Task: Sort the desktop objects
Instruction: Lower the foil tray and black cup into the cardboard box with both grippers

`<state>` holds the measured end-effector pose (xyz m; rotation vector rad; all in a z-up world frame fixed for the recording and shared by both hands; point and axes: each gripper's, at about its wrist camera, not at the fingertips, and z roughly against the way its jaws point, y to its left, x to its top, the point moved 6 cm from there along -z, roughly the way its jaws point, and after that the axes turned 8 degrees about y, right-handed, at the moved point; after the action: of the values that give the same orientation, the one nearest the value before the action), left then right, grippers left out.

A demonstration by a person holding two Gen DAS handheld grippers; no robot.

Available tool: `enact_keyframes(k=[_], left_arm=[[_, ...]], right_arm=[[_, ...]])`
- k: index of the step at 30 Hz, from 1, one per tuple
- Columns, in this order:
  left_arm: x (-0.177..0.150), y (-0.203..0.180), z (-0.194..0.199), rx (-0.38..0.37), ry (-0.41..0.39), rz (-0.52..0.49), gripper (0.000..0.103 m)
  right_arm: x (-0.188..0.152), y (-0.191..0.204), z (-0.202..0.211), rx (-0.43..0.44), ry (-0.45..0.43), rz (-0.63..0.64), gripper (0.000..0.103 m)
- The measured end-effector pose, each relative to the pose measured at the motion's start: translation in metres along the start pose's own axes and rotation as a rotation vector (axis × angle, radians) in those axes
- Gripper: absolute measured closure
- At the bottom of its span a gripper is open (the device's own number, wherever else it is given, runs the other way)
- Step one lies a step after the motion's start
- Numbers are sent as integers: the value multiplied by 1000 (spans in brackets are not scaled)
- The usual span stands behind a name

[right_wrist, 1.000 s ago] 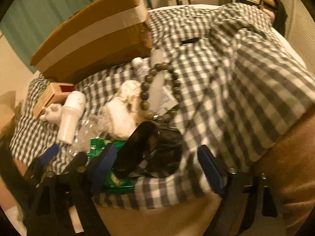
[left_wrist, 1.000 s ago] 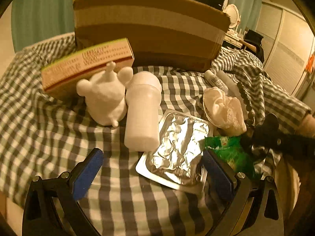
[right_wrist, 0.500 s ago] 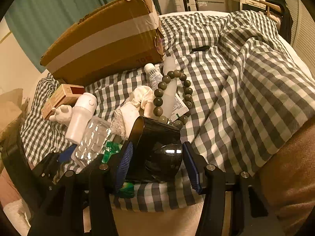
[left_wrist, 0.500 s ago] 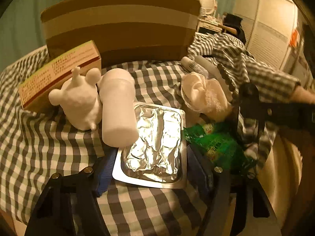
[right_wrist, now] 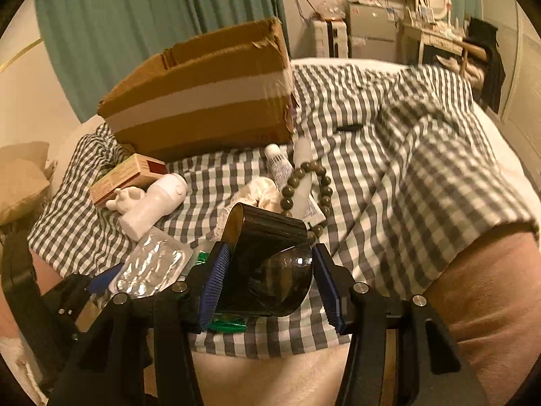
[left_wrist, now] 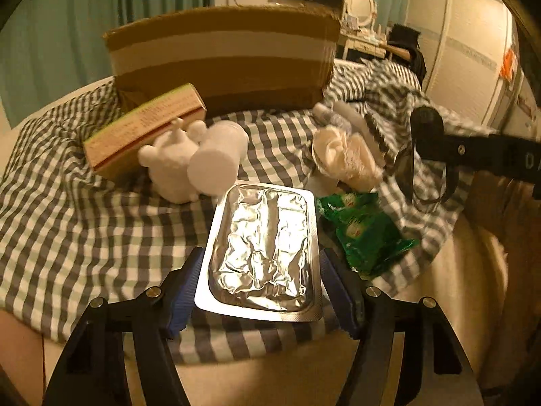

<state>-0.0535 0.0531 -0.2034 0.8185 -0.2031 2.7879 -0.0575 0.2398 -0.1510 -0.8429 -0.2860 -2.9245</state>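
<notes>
- Left tongs (left_wrist: 260,291) clamp a foil blister pack (left_wrist: 262,250) by its two long edges; blue pads press both sides. Pack sits lifted above the checked cover, near the bed's near edge.
- Right tongs (right_wrist: 268,287) clenched on a pair of dark sunglasses (right_wrist: 267,264); one folded arm and a lens show between the pads, also at the near edge.
- Left view only: silver foil face of the pack in full, and the green sachet (left_wrist: 365,233) just beside its right edge, lying on the checked bed cover (left_wrist: 67,216).
- Left view also catches the right tongs from the side, at the frame's right, with the glasses hanging in them.
- Right view only: bead bracelet (right_wrist: 306,189) looped over a white tube (right_wrist: 302,169), a second small tube (right_wrist: 279,165) beside it, all mid-bed behind the glasses.
- Right view shows the pack's bubble side and the open, torn top of the cardboard box (right_wrist: 203,98) toward the bed's far left; left view gives only the box's taped side wall.
- Both views: carton (left_wrist: 145,132), white figurine (left_wrist: 169,165), white bottle (left_wrist: 216,162) lying on its side, clustered in front of the box; cream cloth (left_wrist: 345,155) right of them.
</notes>
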Motion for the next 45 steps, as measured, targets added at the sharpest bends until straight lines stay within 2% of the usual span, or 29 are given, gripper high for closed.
enact_keyframes(k=[10,13,15,19,23,29,34,38,43,45], left_arm=[[-3,-18,38,-87,-50,45,34],[6,-23,48,-88,-99,46,34],[16,-21,63,-46,-157,34,34],[49,-10,99,118,-368,25,34],[88,4,110,178,-450,44,34],[167,26,98,173,-479,91,34],[222,49,77,194,-470,135,34],[249,60,57,186,-461,138,34],[258,68,28,161,-425,130,33],[257,70,19,144,-396,125,30]], right_arm=[[8,5,32,53,-57,-15,52],[12,10,39,69,-78,-1,52],[18,12,44,88,-94,3,52],[40,17,52,123,-129,17,52],[78,25,61,155,-180,42,52],[154,45,64,167,-273,101,52],[214,55,41,142,-305,139,52],[246,51,15,107,-308,157,52],[260,43,-13,113,-276,139,52],[263,43,-15,106,-280,153,51]])
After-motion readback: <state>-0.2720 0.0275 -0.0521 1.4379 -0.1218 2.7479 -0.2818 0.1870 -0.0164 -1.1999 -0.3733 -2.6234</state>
